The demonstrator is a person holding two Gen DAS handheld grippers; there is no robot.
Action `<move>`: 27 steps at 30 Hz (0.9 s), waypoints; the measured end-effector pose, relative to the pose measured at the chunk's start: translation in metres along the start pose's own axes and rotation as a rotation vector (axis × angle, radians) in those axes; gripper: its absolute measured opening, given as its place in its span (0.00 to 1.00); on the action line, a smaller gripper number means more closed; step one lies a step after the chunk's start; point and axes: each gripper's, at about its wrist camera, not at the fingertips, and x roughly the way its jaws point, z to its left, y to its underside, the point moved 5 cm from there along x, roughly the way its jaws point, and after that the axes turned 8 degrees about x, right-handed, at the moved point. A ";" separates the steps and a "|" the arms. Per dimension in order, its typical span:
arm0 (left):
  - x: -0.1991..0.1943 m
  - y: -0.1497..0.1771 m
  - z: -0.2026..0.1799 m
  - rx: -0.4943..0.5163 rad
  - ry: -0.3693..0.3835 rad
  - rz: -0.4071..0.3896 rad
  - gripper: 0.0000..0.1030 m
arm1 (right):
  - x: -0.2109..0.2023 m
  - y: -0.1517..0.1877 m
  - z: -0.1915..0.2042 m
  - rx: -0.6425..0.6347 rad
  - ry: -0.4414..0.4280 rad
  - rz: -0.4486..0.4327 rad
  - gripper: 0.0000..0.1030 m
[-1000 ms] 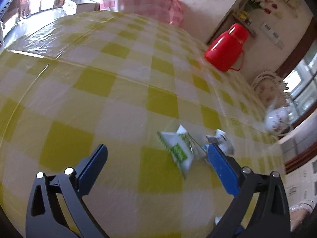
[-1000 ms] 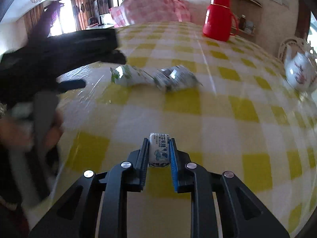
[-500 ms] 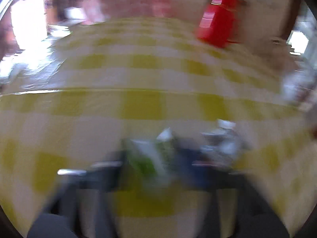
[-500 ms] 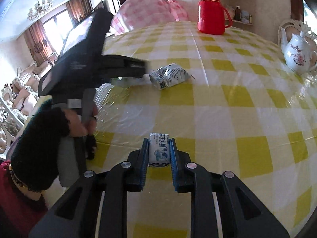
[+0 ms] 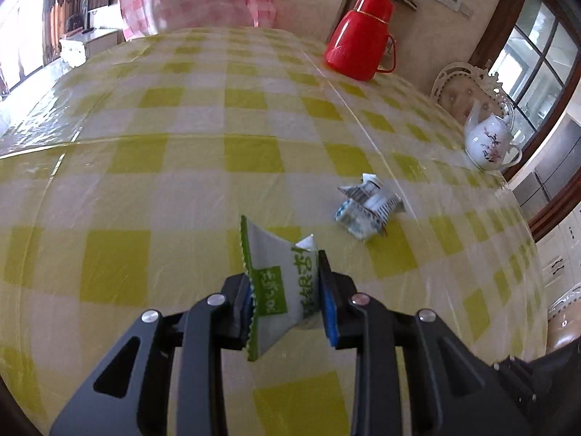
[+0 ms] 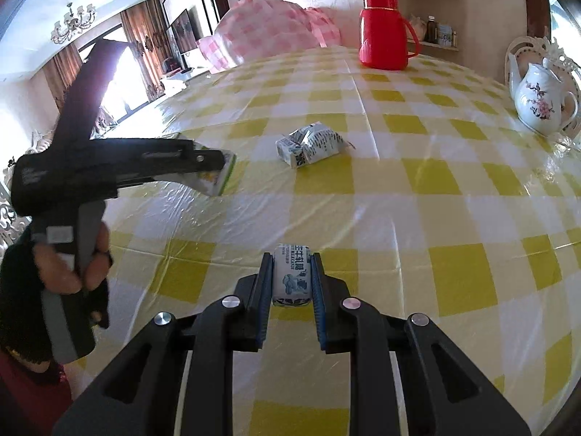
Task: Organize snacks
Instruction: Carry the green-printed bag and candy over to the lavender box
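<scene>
The flat green-and-white foil snack sachet [image 5: 279,283] sat clamped between the pads of the left gripper [image 5: 285,299], held clear above the table [image 5: 145,167] with its crimped edge upright. The small white-and-blue wrapped milk candy [image 6: 291,275] was pinched in the right gripper [image 6: 291,283], also off the table. 2 crumpled white-and-blue snack packets [image 6: 310,143] lay touching each other further out on the yellow-checked plastic cloth; beyond them stood a red thermos jug [image 6: 385,32] and a white floral teapot [image 6: 543,103]. To do this step well, both held items probably needed carrying level and set down beside that pair. The sachet looked thin and slippery, so the grip should have loosened only once it touched down.
</scene>
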 end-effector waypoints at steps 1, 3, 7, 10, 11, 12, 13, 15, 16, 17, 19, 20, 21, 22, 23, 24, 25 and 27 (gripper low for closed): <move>-0.003 0.003 -0.001 0.005 -0.004 -0.003 0.29 | 0.000 0.001 0.001 0.000 0.000 0.002 0.19; -0.008 0.009 -0.002 0.009 0.001 -0.005 0.29 | 0.000 0.004 0.003 0.000 -0.001 0.005 0.19; -0.017 0.021 -0.002 0.021 0.007 -0.008 0.30 | -0.002 0.011 0.009 -0.002 -0.003 0.005 0.19; -0.022 0.029 -0.004 0.031 0.012 -0.008 0.30 | -0.003 0.016 0.013 -0.009 -0.001 0.008 0.19; -0.024 0.032 -0.004 0.034 0.012 -0.007 0.30 | -0.002 0.017 0.015 -0.010 -0.001 0.009 0.19; -0.025 0.035 -0.005 0.039 0.012 -0.003 0.30 | -0.003 0.019 0.017 -0.012 -0.002 0.010 0.19; -0.027 0.039 -0.007 0.045 0.014 0.001 0.30 | -0.003 0.021 0.019 -0.015 -0.004 0.011 0.19; -0.028 0.044 -0.010 0.059 0.013 0.010 0.30 | -0.003 0.024 0.023 -0.022 -0.005 0.014 0.20; -0.029 0.047 -0.012 0.067 0.010 0.015 0.30 | -0.003 0.025 0.024 -0.024 -0.006 0.015 0.19; -0.030 0.049 -0.013 0.073 0.010 0.016 0.30 | -0.004 0.027 0.026 -0.027 -0.007 0.015 0.19; -0.033 0.054 -0.016 0.085 0.015 0.015 0.30 | -0.005 0.029 0.029 -0.030 -0.009 0.013 0.19; -0.034 0.055 -0.017 0.089 0.014 0.013 0.30 | -0.007 0.031 0.030 -0.030 -0.012 0.011 0.19; -0.036 0.056 -0.018 0.094 0.012 0.011 0.30 | -0.008 0.032 0.032 -0.030 -0.015 0.009 0.19; -0.037 0.058 -0.019 0.096 0.012 0.010 0.30 | -0.010 0.033 0.033 -0.030 -0.017 0.005 0.19; -0.038 0.060 -0.020 0.100 0.016 0.012 0.30 | -0.011 0.034 0.034 -0.029 -0.018 0.002 0.19; -0.039 0.062 -0.020 0.103 0.019 0.013 0.30 | -0.013 0.036 0.036 -0.027 -0.022 -0.002 0.19; -0.041 0.064 -0.021 0.105 0.021 0.012 0.30 | -0.015 0.037 0.037 -0.025 -0.025 -0.005 0.19; -0.045 0.068 -0.021 0.110 0.016 0.006 0.30 | -0.019 0.040 0.039 -0.021 -0.033 -0.011 0.19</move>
